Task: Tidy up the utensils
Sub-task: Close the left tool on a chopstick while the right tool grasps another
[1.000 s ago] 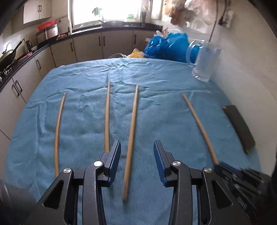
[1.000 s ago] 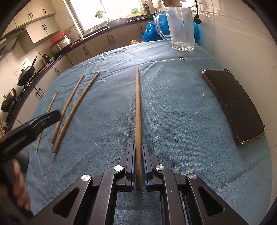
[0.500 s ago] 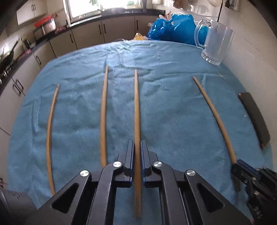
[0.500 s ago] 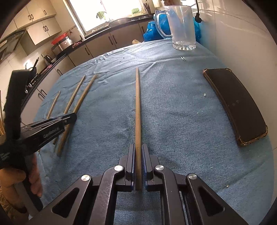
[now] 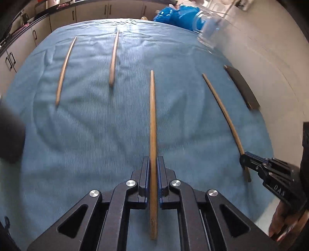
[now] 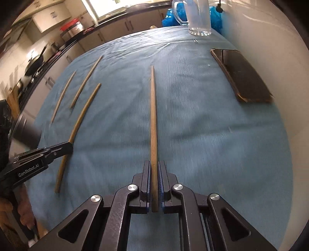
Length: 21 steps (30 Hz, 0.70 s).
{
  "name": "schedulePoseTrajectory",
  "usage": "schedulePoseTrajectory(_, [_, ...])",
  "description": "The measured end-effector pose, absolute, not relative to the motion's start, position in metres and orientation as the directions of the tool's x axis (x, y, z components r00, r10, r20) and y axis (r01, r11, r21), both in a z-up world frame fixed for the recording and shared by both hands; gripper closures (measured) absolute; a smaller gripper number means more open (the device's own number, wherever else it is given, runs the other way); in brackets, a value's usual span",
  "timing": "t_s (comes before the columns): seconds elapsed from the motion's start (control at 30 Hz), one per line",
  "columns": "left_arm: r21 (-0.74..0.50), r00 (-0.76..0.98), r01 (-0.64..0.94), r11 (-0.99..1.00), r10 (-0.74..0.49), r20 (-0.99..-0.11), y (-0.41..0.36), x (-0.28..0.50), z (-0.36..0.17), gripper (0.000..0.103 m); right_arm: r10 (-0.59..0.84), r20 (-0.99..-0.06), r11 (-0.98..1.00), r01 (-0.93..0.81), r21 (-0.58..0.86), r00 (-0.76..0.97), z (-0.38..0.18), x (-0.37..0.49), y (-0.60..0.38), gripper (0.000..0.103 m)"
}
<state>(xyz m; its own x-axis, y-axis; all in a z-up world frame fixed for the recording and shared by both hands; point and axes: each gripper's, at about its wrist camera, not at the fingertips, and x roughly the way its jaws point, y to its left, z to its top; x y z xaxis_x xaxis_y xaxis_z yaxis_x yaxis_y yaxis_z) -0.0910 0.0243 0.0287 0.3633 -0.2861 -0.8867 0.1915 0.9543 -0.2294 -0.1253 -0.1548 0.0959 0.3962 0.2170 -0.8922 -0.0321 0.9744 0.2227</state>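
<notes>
In the left wrist view, the left gripper (image 5: 153, 170) had its fingers (image 5: 145, 173) clamped on 1 wooden chopstick (image 5: 153, 123), which ran straight ahead from the pads and looked raised off the blue cloth (image 5: 96, 125) covering the bench. 2 more chopsticks, the far-left one (image 5: 65, 69) and the next one (image 5: 113, 58), lay loose on the cloth, well apart from each other. At the right edge the right gripper (image 5: 249, 164) appeared, closed on a 4th chopstick (image 5: 222, 108). A glass mug (image 5: 210, 32) stood near the far right corner, a dark phone (image 5: 242, 86) near the wall.

In the right wrist view, the right gripper (image 6: 154, 183) had its fingers (image 6: 161, 179) shut tight on its chopstick (image 6: 153, 119). The left gripper (image 6: 63, 147) showed at the left, holding its own stick (image 6: 81, 119), with the 2 loose ones beyond. The mug (image 6: 199, 17) stood straight ahead at the far end.

Judging from this, the step in hand was the pick-up of 1 pair, 1 stick per gripper. The next move likely called for carrying both tips to the mug's mouth and lowering them in before releasing, keeping the long sticks from swinging against the rim.
</notes>
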Motion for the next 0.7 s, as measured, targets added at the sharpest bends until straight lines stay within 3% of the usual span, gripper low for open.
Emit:
schedulePoseTrajectory(0.13, [-0.252, 0.348, 0.234, 0.939, -0.323, -0.880, 0.029, -0.116, 0.033, 0.096, 0.230, -0.914, 0.972, -0.036, 0.232, 0.334, 0.094, -0.156, -0.161, 0.092])
schedulePoseTrajectory(0.2, [-0.290, 0.337, 0.245, 0.925, -0.362, -0.869, 0.033, -0.120, 0.039, 0.096, 0.237, -0.912, 0.971, -0.046, 0.236, 0.335, 0.099, -0.158, -0.165, 0.071])
schedulePoseTrajectory(0.23, [-0.297, 0.344, 0.250, 0.922, -0.371, -0.863, 0.035, -0.122, 0.043, 0.095, 0.224, -0.909, 0.974, -0.040, 0.225, 0.351, 0.103, -0.157, -0.167, 0.068])
schedulePoseTrajectory(0.37, [-0.276, 0.389, 0.238, 0.931, -0.351, -0.852, 0.038, -0.116, 0.056, 0.085, 0.208, -0.895, 0.977, -0.030, 0.213, 0.396, 0.112, -0.138, -0.172, 0.067])
schedulePoseTrajectory(0.7, [-0.206, 0.352, 0.257, 0.944, -0.290, -0.890, -0.002, -0.048, 0.045, 0.084, 0.146, -0.912, 0.989, -0.047, 0.138, 0.384, 0.095, -0.053, -0.152, 0.071])
